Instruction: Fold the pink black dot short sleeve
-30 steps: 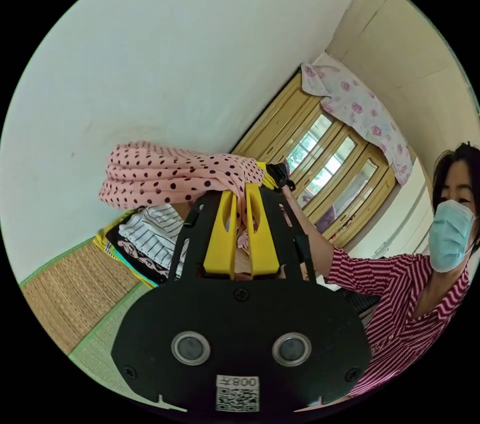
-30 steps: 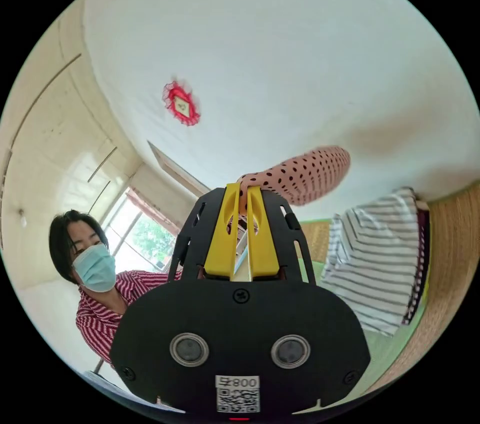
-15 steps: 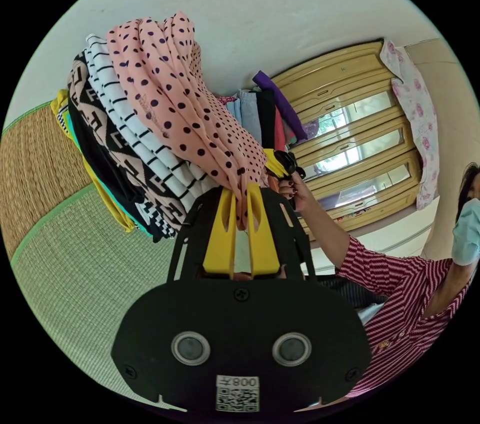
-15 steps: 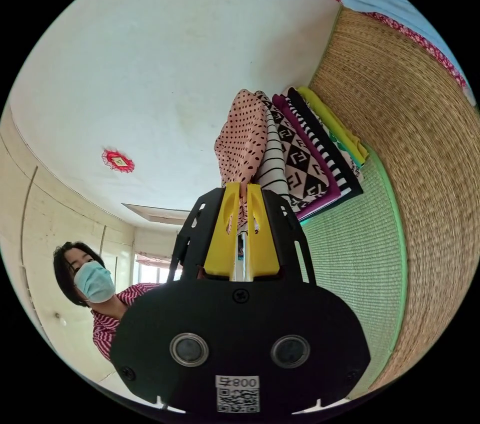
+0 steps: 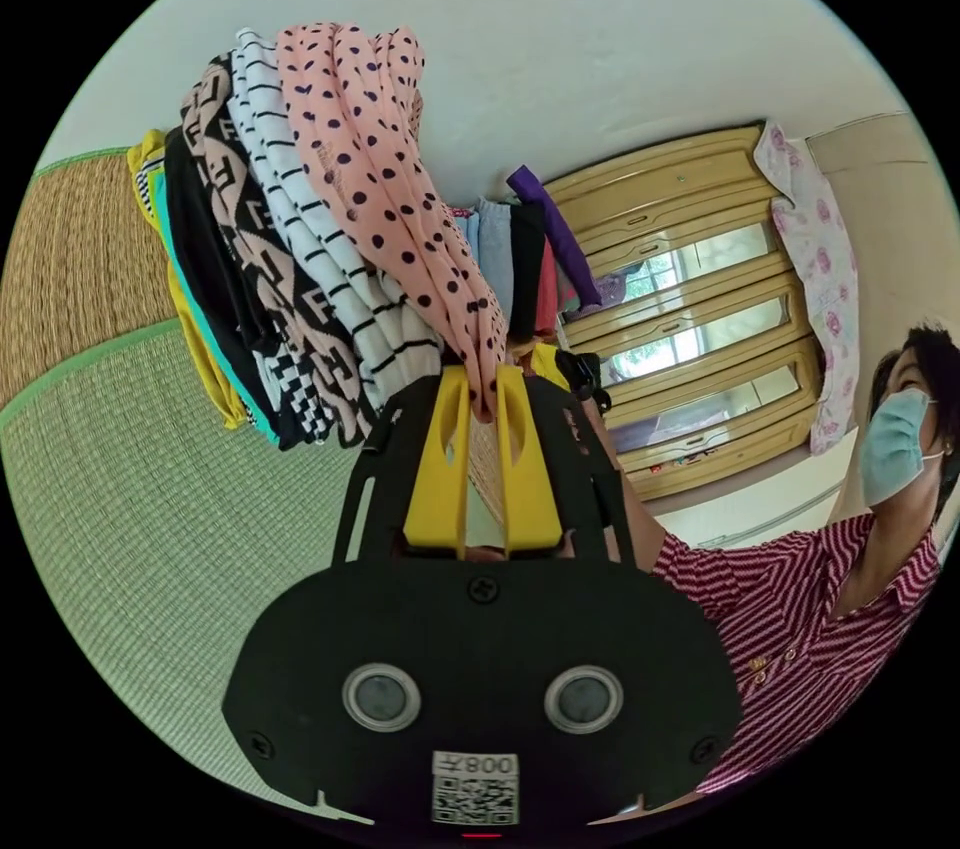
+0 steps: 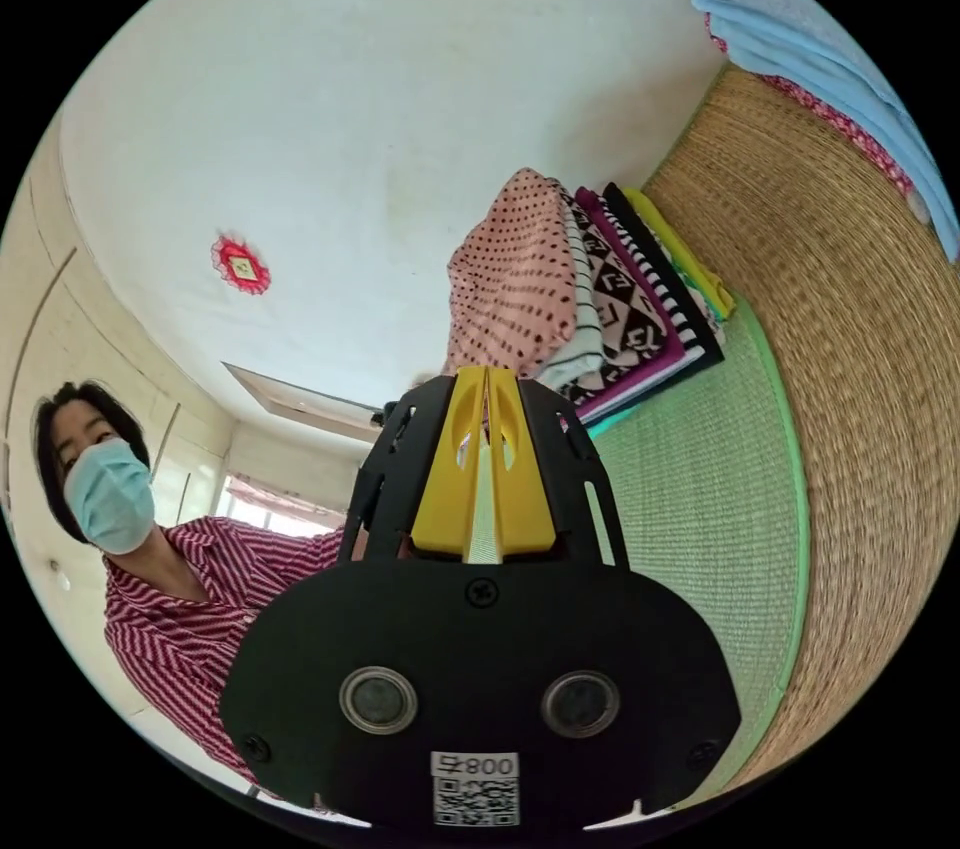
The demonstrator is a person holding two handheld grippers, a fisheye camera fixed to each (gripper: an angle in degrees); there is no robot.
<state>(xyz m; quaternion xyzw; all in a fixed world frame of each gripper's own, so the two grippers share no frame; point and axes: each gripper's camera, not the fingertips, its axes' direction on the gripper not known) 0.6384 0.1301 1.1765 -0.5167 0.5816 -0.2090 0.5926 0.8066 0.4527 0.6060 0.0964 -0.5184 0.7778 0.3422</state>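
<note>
While my left gripper [image 5: 482, 389] pinches the pink dotted shirt [image 5: 385, 189] atop the folded stack [image 5: 255, 289], my right gripper [image 6: 487, 389] looks closed beside its near edge, contents unclear.

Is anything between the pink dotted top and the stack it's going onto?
Nothing visible. The pink dotted top already lies against the striped garment on the folded stack, while the left gripper clamps its edge.
</note>
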